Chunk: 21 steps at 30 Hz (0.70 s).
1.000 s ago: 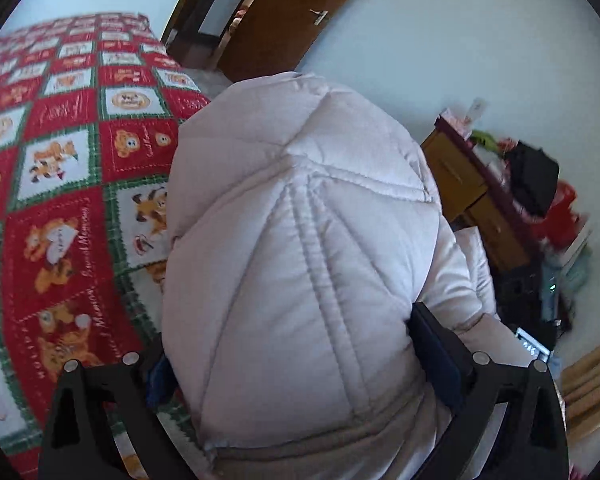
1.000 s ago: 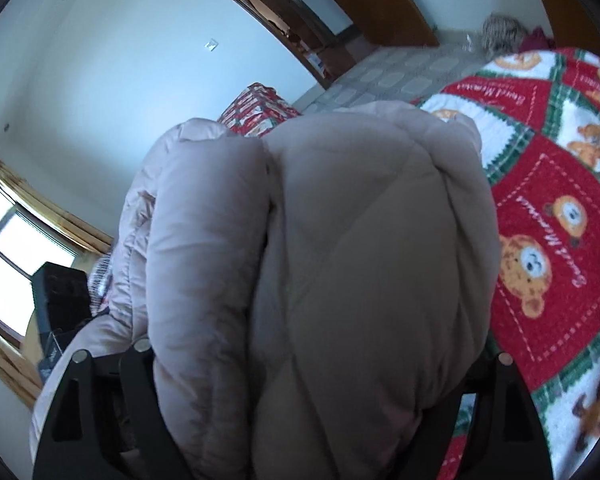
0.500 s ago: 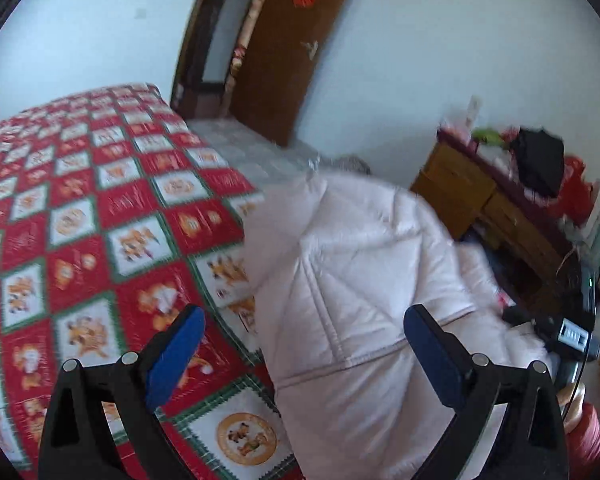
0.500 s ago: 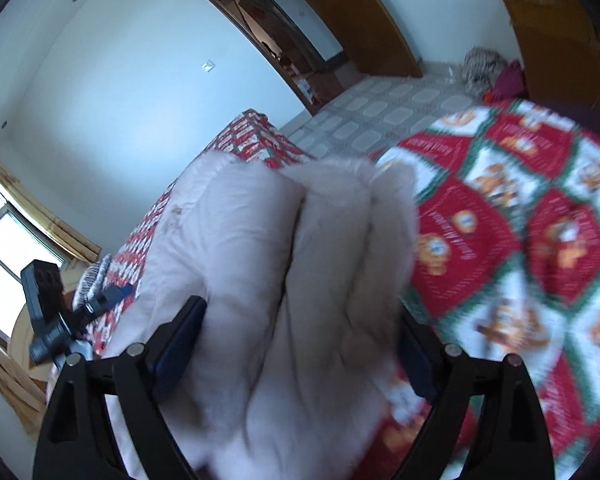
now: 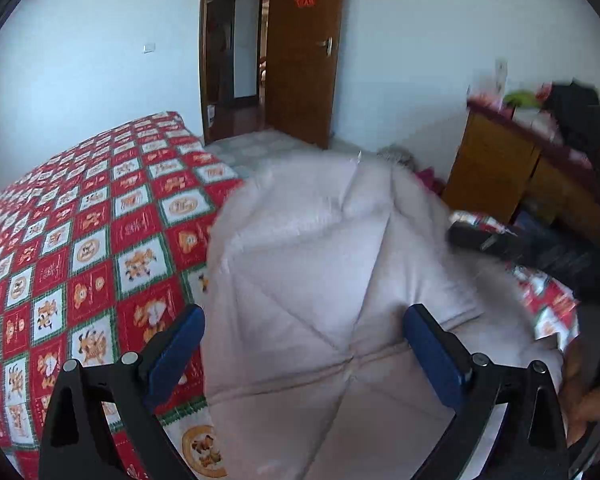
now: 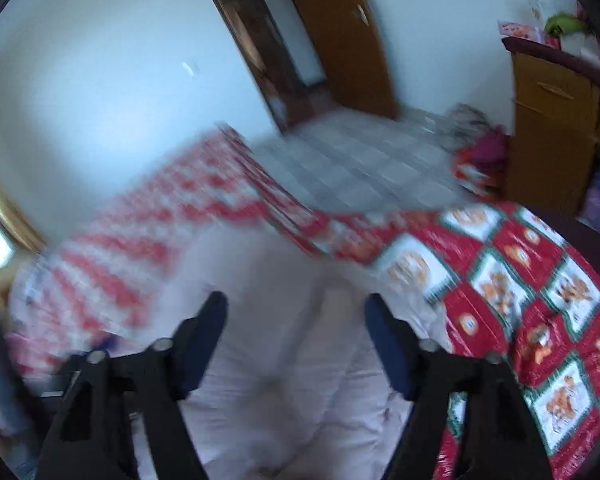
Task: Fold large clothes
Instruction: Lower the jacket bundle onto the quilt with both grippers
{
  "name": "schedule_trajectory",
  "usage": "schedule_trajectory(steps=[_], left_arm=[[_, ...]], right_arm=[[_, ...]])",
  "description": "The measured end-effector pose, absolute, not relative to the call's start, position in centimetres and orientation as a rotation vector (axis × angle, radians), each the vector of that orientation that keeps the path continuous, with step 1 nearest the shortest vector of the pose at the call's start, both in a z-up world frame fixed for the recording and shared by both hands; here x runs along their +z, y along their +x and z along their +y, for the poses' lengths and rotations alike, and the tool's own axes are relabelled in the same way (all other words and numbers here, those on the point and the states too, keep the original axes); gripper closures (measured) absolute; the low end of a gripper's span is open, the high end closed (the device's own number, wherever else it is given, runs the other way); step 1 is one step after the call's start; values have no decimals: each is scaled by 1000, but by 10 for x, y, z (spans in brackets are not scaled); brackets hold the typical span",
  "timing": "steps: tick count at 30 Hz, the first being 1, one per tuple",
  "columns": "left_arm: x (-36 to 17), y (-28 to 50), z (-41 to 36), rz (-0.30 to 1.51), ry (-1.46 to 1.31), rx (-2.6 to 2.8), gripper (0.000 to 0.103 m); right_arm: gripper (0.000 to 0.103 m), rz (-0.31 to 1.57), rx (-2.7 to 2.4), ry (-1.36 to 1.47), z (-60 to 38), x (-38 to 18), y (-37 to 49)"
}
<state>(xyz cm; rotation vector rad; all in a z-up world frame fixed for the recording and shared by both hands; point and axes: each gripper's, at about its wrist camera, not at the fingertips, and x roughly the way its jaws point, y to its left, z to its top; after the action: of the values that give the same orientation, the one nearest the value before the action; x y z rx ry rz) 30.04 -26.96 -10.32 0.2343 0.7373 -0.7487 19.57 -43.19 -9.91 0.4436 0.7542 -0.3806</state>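
bed (image 5: 84,240) w/ red-white cartoon checked cover, stretched off to the left of the left claw (image 5: 300,344) | puffy pale pink coat (image 5: 320,264) lay right on it, straight ahead of and under that claw | right view blurry, same coat (image 6: 284,360) below

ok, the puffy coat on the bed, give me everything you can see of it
The coat is pale pink, quilted in stitched diamond panels, and looks soft and padded. It lies bunched in a thick folded heap on the red patterned bedspread, near the bed's edge. Both the left gripper and the right gripper hover open above it, pads clear of the fabric. The right wrist view is blurred, so finer detail is lost.
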Motion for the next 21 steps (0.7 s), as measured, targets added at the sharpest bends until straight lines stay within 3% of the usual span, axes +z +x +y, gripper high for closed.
schedule_trajectory(steps=[6,15,21], left_arm=[[-127,311,-264,760,167,-801,1],[-149,303,-250,696,73,-809,1],[-140,309,-249,761,76,-809,1]], right_arm=[[27,675,-424,608,-443,-156,172],[25,646,-465,555,-430,-160,166],[19,663,-468,508,-429,-150,173]])
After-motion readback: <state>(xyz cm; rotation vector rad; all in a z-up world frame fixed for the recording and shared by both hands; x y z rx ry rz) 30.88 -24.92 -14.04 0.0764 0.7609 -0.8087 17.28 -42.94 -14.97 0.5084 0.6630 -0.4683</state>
